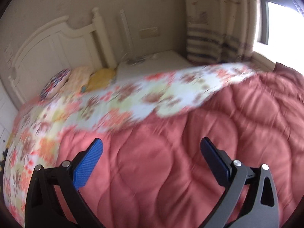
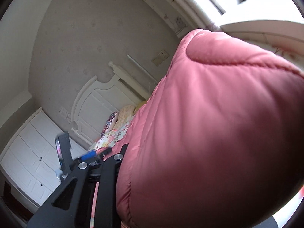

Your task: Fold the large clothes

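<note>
Clearly the pink quilt [image 1: 190,161] lay spread over the bed [image 1: 47,43], its flowered side [image 1: 114,102] turned back in a broad band across the far half. The left gripper [image 1: 152,152] hung above the near part of it with its blue pads [image 1: 89,161] standing wide apart and nothing between them, the padded fabric below and not pinched.

On the right, a bulging fold of the same quilt [image 2: 209,123] was lifted close before the camera and filled most of that view. The right gripper [image 2: 121,159] had its fingers drawn close together, and the fold seemed to be clamped between them, though the quilt itself hid the tips, so I could not be quite sure where the pads bit.

At the far left, against the white headboard [image 2: 98,102], a few pillows [image 1: 76,77] lay side by side. A white cupboard [image 2: 32,152] stood to the left of the bed, doors closed.
</note>
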{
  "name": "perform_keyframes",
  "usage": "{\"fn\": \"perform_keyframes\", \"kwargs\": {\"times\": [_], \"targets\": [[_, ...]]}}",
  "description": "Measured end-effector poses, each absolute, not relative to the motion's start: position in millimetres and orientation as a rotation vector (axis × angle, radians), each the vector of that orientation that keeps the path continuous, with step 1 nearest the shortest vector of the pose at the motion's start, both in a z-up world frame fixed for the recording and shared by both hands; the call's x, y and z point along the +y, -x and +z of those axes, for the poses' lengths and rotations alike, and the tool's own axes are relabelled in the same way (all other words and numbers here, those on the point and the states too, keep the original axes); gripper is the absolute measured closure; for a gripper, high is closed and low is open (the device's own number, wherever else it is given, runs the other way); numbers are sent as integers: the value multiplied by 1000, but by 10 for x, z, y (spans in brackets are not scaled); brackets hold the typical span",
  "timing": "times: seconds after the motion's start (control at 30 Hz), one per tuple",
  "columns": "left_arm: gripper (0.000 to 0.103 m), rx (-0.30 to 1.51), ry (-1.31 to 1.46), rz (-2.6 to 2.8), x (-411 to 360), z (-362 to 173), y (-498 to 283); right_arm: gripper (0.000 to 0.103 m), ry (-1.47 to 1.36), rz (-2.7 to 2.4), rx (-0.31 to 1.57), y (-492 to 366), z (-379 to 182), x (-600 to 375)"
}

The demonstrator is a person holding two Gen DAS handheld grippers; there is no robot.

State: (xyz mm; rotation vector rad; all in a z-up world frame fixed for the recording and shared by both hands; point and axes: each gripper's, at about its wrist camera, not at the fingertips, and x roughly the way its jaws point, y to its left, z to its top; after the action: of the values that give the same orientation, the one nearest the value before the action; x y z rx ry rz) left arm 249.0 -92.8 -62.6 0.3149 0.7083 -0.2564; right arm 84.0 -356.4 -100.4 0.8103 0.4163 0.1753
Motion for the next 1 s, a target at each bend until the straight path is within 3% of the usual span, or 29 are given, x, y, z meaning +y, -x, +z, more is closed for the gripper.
{"fn": "perform_keyframes", "kwargs": {"times": [0.1, 0.23, 0.53, 0.8, 1.0], "targets": [[2, 740, -408, -229, -1374, -721, -2698, 68, -783, 155, 400, -709, -956, -3636], [2, 868, -467, -245, -1851, -1226, -3016, 68, -689, 145, 389, -537, -867, -3621], [2, 775, -508, -200, -1890, -1202, -2910, 68, -577, 120, 399, -546, -772, -3513], [2, 632, -452, -210, -1456, -647, -2145, 68, -540, 83, 423, -552, -697, -3421], [2, 635, -488, -291, -1415, -1080, -1556, 68, -494, 67, 436, -611, -620, -3400]]}}
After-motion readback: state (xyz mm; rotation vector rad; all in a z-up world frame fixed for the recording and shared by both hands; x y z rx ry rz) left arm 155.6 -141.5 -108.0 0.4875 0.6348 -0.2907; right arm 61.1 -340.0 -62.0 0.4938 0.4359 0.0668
